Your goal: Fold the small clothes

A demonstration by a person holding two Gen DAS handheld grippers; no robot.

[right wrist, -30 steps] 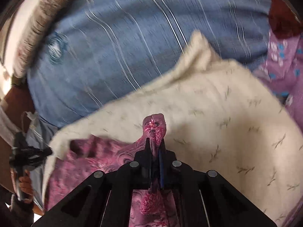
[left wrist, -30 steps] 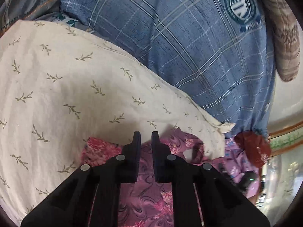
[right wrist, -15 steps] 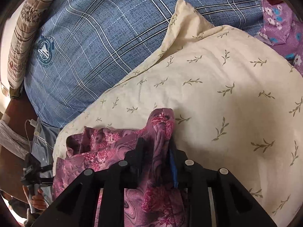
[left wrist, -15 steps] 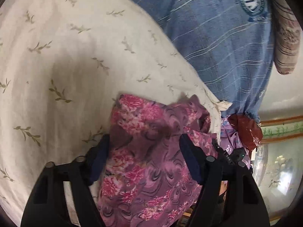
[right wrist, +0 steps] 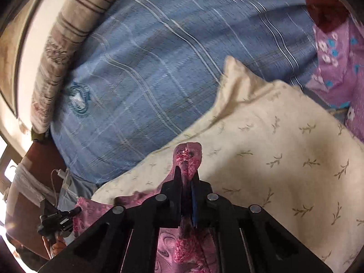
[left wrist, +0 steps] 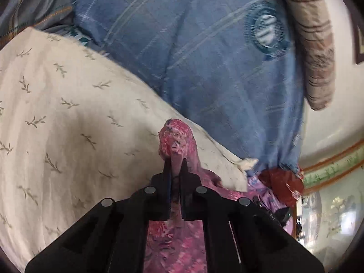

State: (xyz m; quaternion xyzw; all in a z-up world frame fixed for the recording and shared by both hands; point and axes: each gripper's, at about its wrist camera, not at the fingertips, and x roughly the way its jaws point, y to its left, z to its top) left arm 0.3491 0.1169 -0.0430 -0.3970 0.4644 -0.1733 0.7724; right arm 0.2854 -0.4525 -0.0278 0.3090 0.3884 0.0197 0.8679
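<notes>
Cloth first: our left gripper (left wrist: 174, 167) pinches a bunched edge of the pink garment (left wrist: 176, 140), and our right gripper (right wrist: 187, 174) is pressed together on another bunch of it, both above the cream pillow (left wrist: 68, 118). We should pull the two corners evenly apart and taut, then lay the fold flat on the pillow. Below the fingers the garment is mostly hidden, and the blue checked cloth (right wrist: 159, 72) behind is blurred.
</notes>
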